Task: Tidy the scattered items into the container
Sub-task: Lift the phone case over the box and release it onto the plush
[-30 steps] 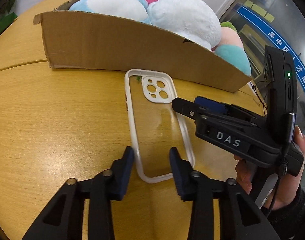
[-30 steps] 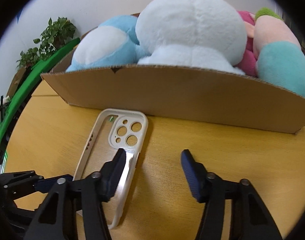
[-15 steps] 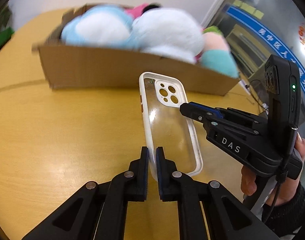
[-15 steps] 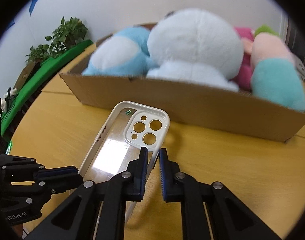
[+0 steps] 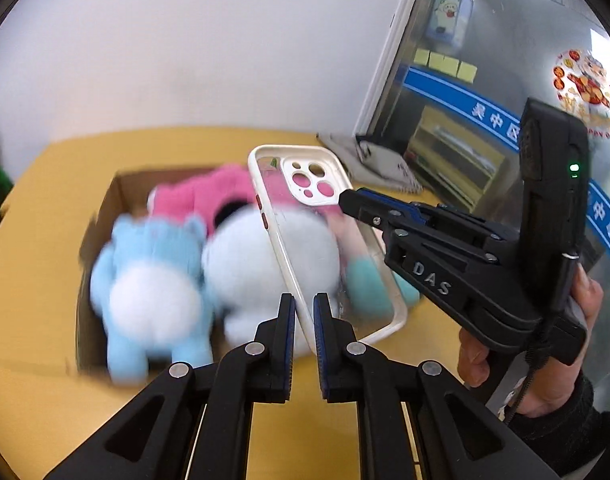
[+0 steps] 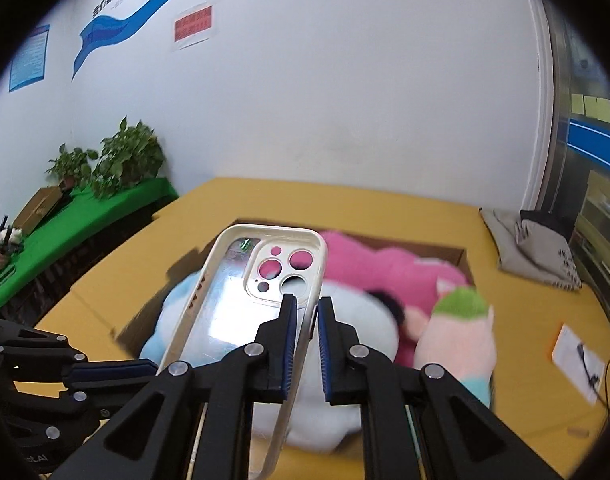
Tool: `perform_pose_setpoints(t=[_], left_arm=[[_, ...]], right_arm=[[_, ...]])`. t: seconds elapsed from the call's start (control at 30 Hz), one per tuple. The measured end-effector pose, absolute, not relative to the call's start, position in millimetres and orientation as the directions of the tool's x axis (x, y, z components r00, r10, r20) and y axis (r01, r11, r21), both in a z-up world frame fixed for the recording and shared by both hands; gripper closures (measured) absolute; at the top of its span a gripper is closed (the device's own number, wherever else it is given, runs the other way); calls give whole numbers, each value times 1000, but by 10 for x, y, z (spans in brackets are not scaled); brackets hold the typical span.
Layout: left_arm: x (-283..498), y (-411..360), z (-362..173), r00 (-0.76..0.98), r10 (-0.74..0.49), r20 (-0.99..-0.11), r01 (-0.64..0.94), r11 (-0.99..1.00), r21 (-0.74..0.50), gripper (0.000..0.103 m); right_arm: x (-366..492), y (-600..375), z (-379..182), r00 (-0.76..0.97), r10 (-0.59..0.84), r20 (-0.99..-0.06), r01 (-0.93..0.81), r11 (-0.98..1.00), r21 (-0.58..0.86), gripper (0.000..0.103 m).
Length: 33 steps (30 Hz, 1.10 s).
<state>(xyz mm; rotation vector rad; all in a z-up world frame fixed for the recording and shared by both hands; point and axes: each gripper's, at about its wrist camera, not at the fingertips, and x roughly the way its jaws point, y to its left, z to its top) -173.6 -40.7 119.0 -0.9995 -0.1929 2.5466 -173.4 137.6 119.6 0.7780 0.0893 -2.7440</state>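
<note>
A clear phone case with a white rim (image 5: 317,236) is held in the air above the open cardboard box (image 5: 105,200). My left gripper (image 5: 303,308) is shut on the case's near left rim. My right gripper (image 6: 306,312) is shut on the case's right rim, beside the camera cut-out (image 6: 281,276); it also shows in the left wrist view (image 5: 345,200), at the case's right side. The box (image 6: 461,256) holds plush toys: a blue one (image 5: 153,280), a white one (image 5: 265,264) and a pink one (image 6: 369,264).
The box sits on a yellow wooden table (image 6: 525,304). A grey cloth bag (image 6: 533,248) lies at the table's far right and a small card (image 6: 577,352) near the right edge. A green shelf with plants (image 6: 105,168) stands at the left.
Both grippers closed on the case's rims and lifted it off the table. It now hangs above the box and its plush toys, with the views looking down into the box.
</note>
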Motion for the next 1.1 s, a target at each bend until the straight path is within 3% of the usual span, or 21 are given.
perform_pose_setpoints(t=[0.13, 0.33, 0.5, 0.73, 0.77, 0.8, 0.83, 0.87, 0.9, 0.93, 0.97, 1.0, 1.1], left_arm=[[-2303, -332, 1251, -666, 413, -621, -310, -911, -273, 94], [-2990, -290, 949, -612, 418, -671, -272, -909, -317, 94], [-3193, -279, 632, -574, 416, -706, -243, -909, -338, 97], [-3146, -281, 687, -591, 405, -698, -237, -914, -330, 97], [-3115, -305, 711, -597, 403, -694, -231, -914, -332, 93], [-3076, -332, 745, -603, 401, -690, -227, -915, -334, 90], [-3001, -357, 800, -619, 390, -682, -224, -920, -323, 79], [-2907, -382, 862, -641, 368, -674, -217, -929, -300, 57], [-2802, -402, 917, -663, 339, -667, -208, -940, -270, 43], [-2685, -419, 964, -687, 307, -658, -198, -951, -236, 18], [-2527, -421, 1010, -718, 267, -643, -187, -964, -191, 8], [-2372, -409, 1045, -742, 234, -628, -182, -972, -148, 2], [-1953, -333, 1066, -766, 199, -611, -205, -977, -61, 2]], right_arm=[[-2444, 1516, 1266, -807, -215, -550, 249, -969, 14, 93], [-3193, 1587, 908, -754, -167, -635, 209, -978, 9, 93], [-3407, 1622, 548, -702, -166, -692, 196, -980, 36, 95], [-3399, 1647, 466, -694, -174, -699, 197, -979, 49, 95], [-3355, 1670, 501, -699, -178, -692, 195, -979, 56, 91], [-3323, 1699, 549, -706, -177, -686, 192, -980, 55, 80], [-3248, 1724, 605, -719, -169, -674, 185, -982, 48, 71], [-3169, 1750, 659, -732, -159, -663, 178, -983, 39, 42], [-3031, 1780, 726, -743, -154, -651, 172, -984, 36, 17], [-2928, 1809, 762, -747, -162, -645, 173, -984, 46, 17], [-2790, 1834, 795, -749, -181, -638, 186, -981, 61, 17], [-2592, 1854, 817, -750, -202, -630, 203, -977, 72, 17], [-2150, 1903, 832, -766, -201, -611, 201, -977, 69, 16]])
